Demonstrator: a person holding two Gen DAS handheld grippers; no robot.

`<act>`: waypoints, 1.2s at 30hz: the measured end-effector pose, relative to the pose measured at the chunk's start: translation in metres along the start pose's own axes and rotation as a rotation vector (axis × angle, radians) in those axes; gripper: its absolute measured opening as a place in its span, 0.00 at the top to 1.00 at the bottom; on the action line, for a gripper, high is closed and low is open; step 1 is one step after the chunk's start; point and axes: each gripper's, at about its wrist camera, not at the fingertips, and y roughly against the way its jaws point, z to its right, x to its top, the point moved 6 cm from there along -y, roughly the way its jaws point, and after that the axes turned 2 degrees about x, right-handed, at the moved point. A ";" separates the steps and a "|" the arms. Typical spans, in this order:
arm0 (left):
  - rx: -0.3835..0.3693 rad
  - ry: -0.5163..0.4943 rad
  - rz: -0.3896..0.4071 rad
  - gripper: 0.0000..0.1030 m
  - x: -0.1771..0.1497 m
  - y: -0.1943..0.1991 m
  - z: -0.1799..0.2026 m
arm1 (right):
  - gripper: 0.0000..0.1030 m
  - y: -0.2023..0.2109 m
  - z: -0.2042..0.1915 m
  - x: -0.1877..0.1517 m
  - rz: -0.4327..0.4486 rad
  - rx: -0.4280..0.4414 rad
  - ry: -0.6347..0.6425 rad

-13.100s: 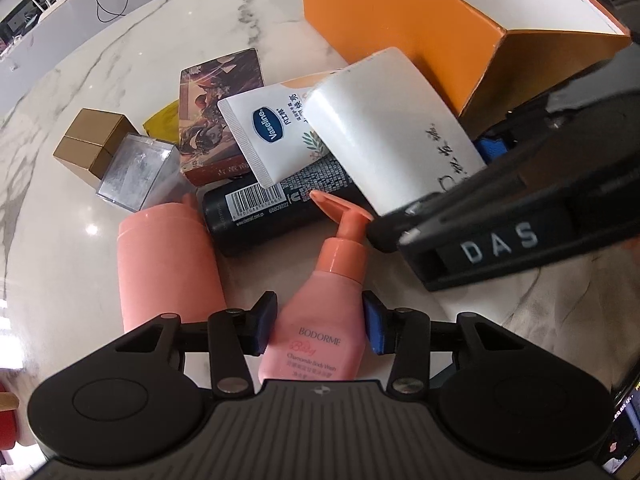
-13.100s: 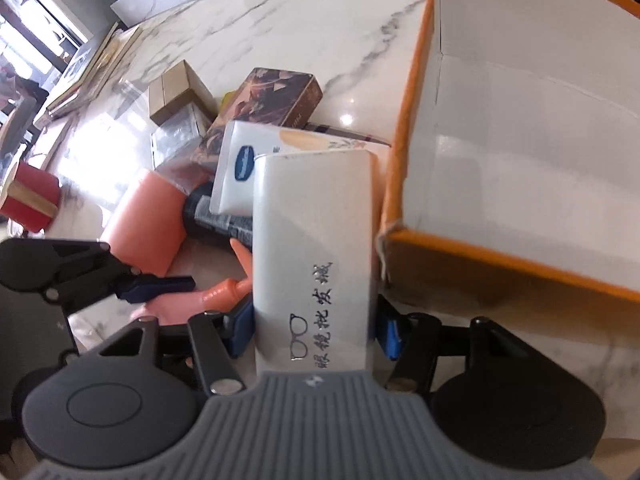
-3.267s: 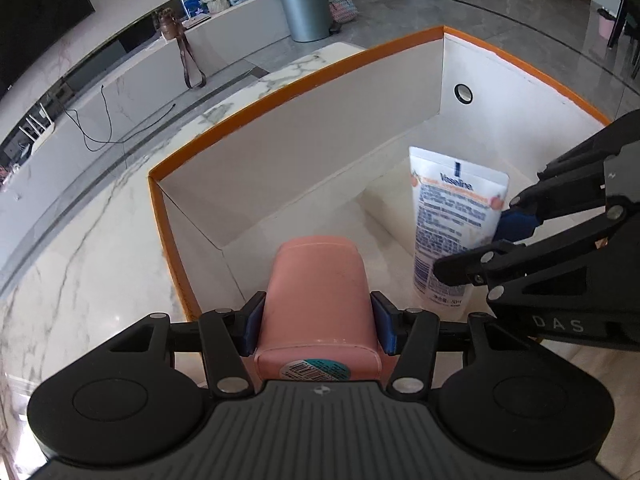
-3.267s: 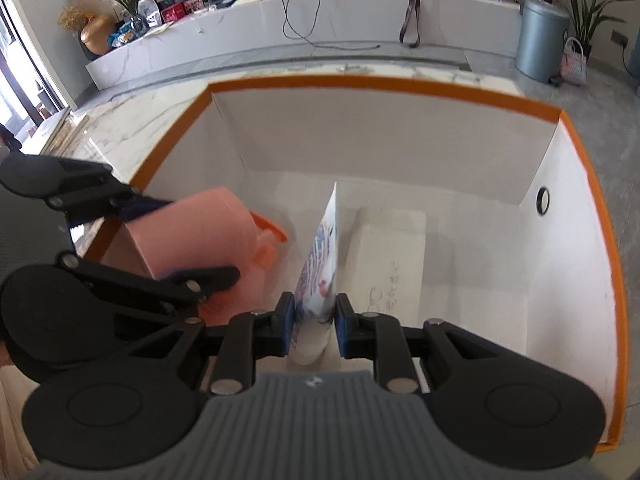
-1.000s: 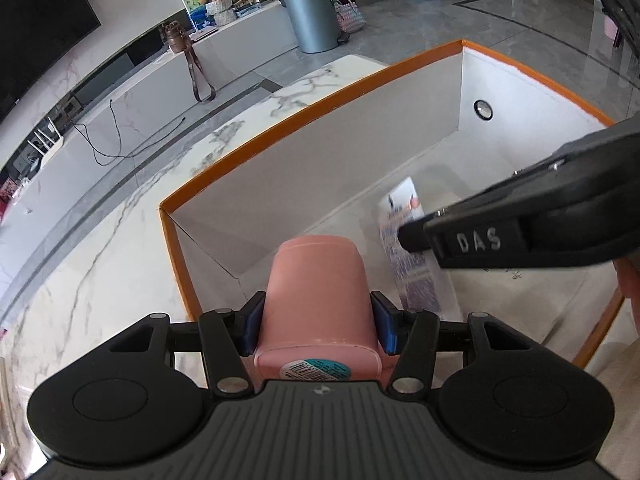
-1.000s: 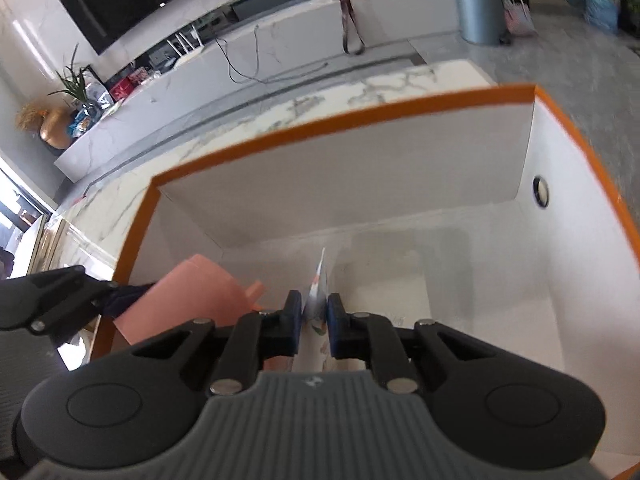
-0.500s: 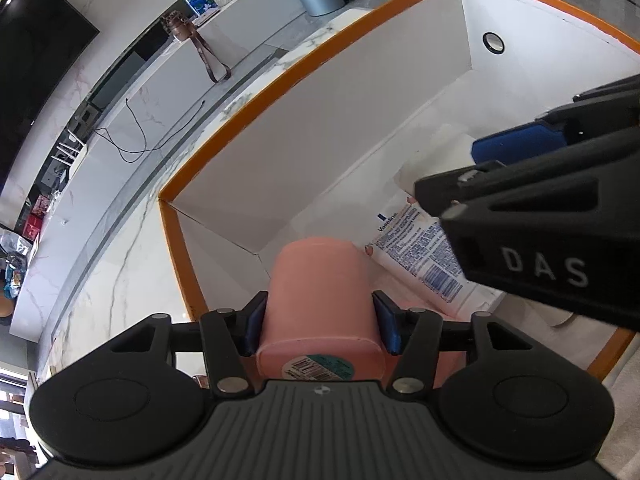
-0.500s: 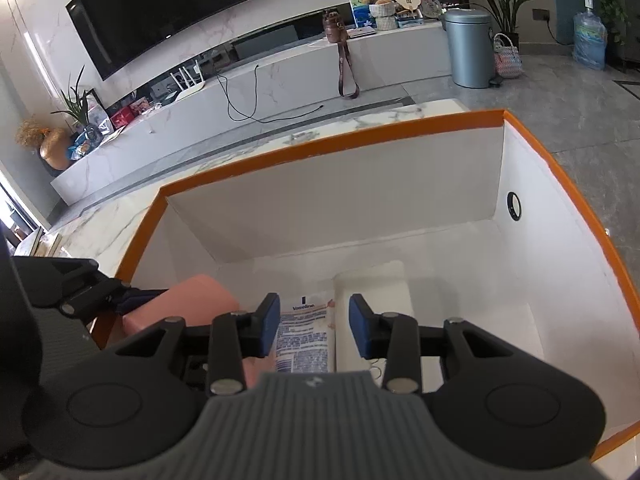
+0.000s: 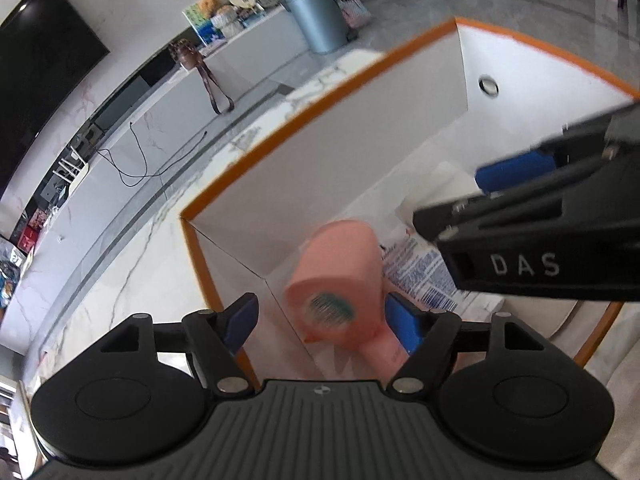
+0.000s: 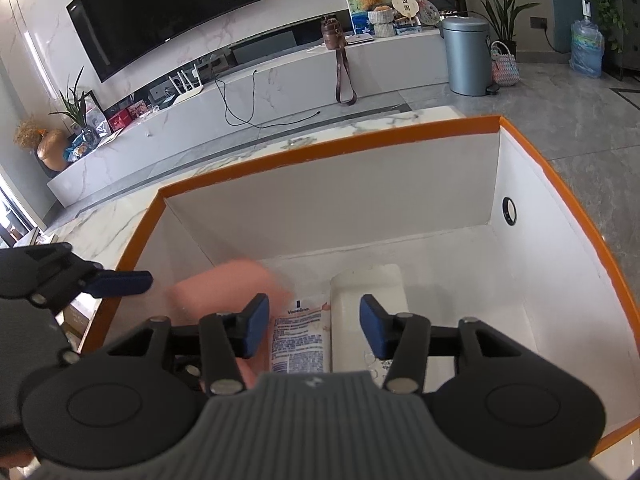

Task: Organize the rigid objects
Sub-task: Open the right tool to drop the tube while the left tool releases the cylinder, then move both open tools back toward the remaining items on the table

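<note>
Your left gripper [image 9: 322, 320] has its 2 blue-padded jaws spread apart and holds nothing. The pink cylinder [image 9: 340, 280] sits just ahead of them, nearer the right-hand pad, motion-blurred and tilted with its labelled end facing back toward your camera; whether it touches that pad cannot be told. It is inside the orange-rimmed box [image 9: 320, 92], close to the near-left corner. Just past the cylinder and to its right lies the Vaseline tube [image 9: 416, 272], flat on the box floor. Further right, your other gripper crosses the view, marked DAS.

Your right gripper [image 10: 314, 326] is also spread wide and empty, hovering over the box [image 10: 332, 142]. Directly below the gap between its jaws the Vaseline tube [image 10: 302, 334] lies flat with its printed back up. Just to the right of the tube, touching or nearly so, is the white case [image 10: 370, 286], also lying flat. To the left of your left-hand pad, the pink cylinder [image 10: 224, 284] shows as a blur against the box's left wall. Beyond it, outside the left rim, 1 blue pad of your left gripper [image 10: 116, 282] reaches in.
</note>
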 end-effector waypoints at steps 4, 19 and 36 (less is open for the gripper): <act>-0.034 0.055 0.056 0.21 0.001 0.011 -0.009 | 0.46 0.000 0.001 0.001 0.002 -0.005 0.000; -0.087 0.305 0.140 0.27 -0.029 0.067 -0.087 | 0.43 0.033 -0.059 0.011 0.056 0.039 0.226; -0.089 0.638 -0.015 0.36 -0.148 0.063 -0.173 | 0.56 0.010 -0.207 -0.037 -0.120 0.228 0.553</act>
